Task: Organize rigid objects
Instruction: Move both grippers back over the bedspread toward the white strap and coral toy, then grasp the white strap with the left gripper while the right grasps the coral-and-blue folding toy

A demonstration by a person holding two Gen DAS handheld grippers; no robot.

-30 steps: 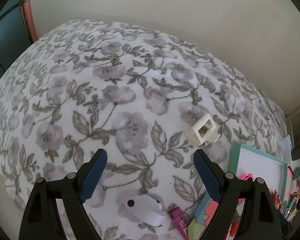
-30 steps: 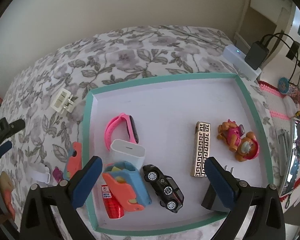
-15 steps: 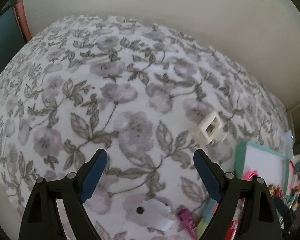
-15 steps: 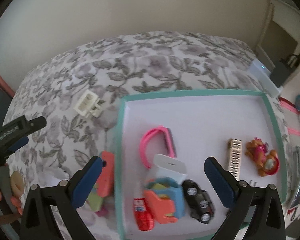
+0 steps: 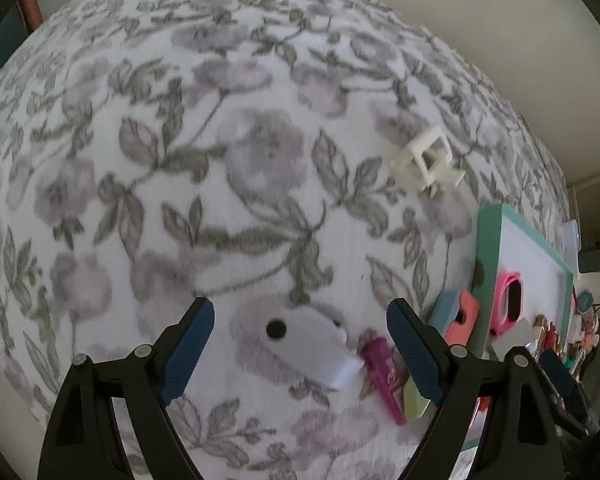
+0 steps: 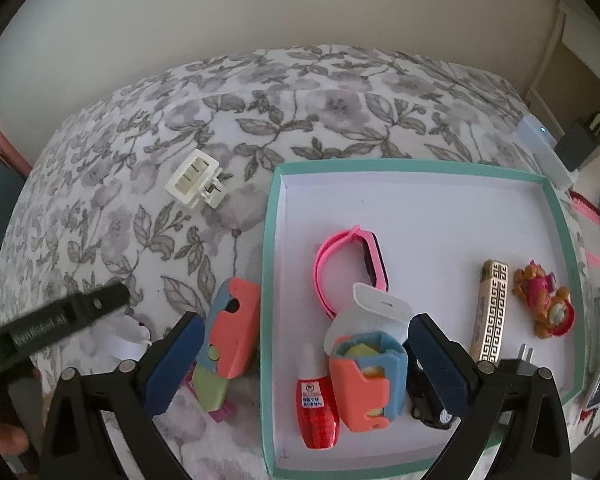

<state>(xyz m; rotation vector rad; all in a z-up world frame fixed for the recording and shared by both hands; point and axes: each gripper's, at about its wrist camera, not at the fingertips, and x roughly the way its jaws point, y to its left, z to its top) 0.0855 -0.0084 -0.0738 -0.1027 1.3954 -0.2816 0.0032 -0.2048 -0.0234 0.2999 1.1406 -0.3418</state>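
Left fingers: wide apart on the left gripper [image 5: 300,350], nothing between the blue pads; they hang over the flat white piece with a black dot [image 5: 306,350], which lies on the floral bedspread [image 5: 180,160]; a second ago that piece sat at the bottom edge of the left view, now it fills the gap between the fingertips and looks larger; the gripper has tipped further down toward the cloth.
Right fingers: also wide on the right gripper [image 6: 306,354], gripping nothing; they frame the white charger cube [image 6: 374,308] and the coral-and-blue block [image 6: 366,380] inside the box; a second ago the box's right half lay between them, now the view has slid toward the box's left wall.
Box: teal-rimmed white tray [image 6: 420,170] on the bedspread; holds the pink watch [image 6: 354,258], red tube [image 6: 318,410], black toy car [image 6: 430,414], gold patterned bar [image 6: 492,312], toy pup figure [image 6: 544,306] and a black plug [image 6: 518,364], none visibly shifted.
Outside the box: white hair clip [image 6: 196,180] well apart from the rim; a second coral-and-blue block [image 6: 230,340] just beside the left wall, resting over a green piece [image 6: 208,390] and a magenta piece [image 5: 382,374]; same places as before.
Left gripper seen from the right: black bar at the left edge, lower and nearer the white piece than earlier; a fingertip of the person shows at the bottom-left corner.
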